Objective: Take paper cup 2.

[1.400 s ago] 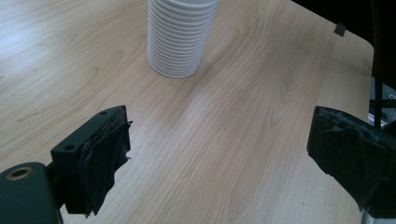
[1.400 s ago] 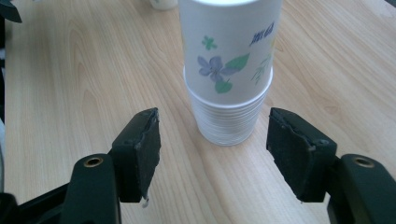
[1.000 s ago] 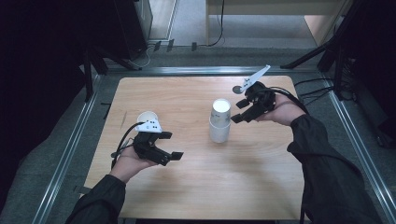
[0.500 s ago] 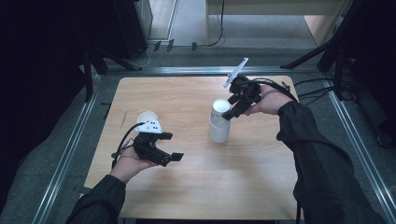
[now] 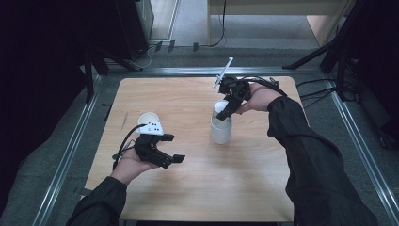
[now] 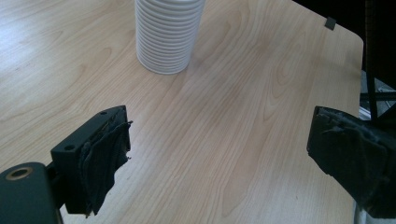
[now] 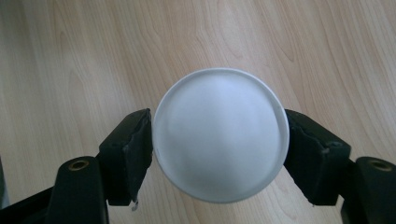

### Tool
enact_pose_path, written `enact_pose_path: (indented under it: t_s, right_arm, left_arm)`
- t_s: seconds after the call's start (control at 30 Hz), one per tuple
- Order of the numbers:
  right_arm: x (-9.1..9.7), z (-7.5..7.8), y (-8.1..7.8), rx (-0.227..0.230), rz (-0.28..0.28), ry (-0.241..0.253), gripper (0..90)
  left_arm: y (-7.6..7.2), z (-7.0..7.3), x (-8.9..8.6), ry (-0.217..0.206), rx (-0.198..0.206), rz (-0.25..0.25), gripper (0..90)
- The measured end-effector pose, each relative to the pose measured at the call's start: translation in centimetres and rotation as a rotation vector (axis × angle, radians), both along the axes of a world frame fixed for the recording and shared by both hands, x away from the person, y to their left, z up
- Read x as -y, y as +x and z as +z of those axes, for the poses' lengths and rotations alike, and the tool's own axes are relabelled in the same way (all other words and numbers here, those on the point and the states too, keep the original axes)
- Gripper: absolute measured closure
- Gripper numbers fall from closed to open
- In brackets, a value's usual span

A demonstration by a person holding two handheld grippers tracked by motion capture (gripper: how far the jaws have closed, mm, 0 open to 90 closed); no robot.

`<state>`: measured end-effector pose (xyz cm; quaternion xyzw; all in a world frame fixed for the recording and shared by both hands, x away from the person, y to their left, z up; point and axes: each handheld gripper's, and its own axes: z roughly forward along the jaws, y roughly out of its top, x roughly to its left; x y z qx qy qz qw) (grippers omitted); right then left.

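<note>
Cup stack (image 6: 169, 35) top beyond frame edge

Light wooden table (image 5: 197, 188) on grey floor (image 5: 56, 155); metal rails (image 5: 70, 146) along sides; black stand legs (image 5: 320, 52) behind

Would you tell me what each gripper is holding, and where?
The right gripper flanks the top cup's rim on the cup stack; contact is unclear. The left gripper holds nothing.

Right hand-held gripper (image 5: 227, 109) at white cup stack (image 5: 220, 128), wooden table (image 5: 202, 188), left hand-held gripper (image 5: 173, 160) apart
</note>
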<state>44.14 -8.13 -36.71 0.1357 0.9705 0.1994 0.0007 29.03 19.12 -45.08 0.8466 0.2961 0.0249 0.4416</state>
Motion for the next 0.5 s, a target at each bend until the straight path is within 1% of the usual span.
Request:
enact_pose_path:
  t_s: [0.07, 0.13, 0.2, 0.23, 0.5]
  right_arm:
    - [-0.21, 0.03, 0.07, -0.005, -0.009, -0.01, 29.0]
    - [-0.35, -0.03, 0.23, -0.001, -0.006, -0.01, 29.1]
    - [-0.45, -0.08, 0.26, 0.0, -0.008, -0.02, 32.1]
    - [-0.49, -0.04, 0.24, -0.008, -0.015, -0.027, 32.4]
    - [-0.69, 0.26, 0.22, -0.001, -0.004, -0.047, 33.2]
  left_arm:
    - [0.0, -0.01, 0.0, 0.0, 0.0, 0.0, 6.1]
    - [-0.02, 0.0, -0.01, 0.0, 0.001, 0.0, 6.1]
    - [-0.02, 0.0, -0.03, 0.0, 0.002, 0.0, 6.1]
    - [-0.02, 0.0, -0.03, -0.001, 0.001, 0.0, 6.1]
    - [0.0, -0.01, -0.06, 0.0, 0.003, 0.0, 6.1]
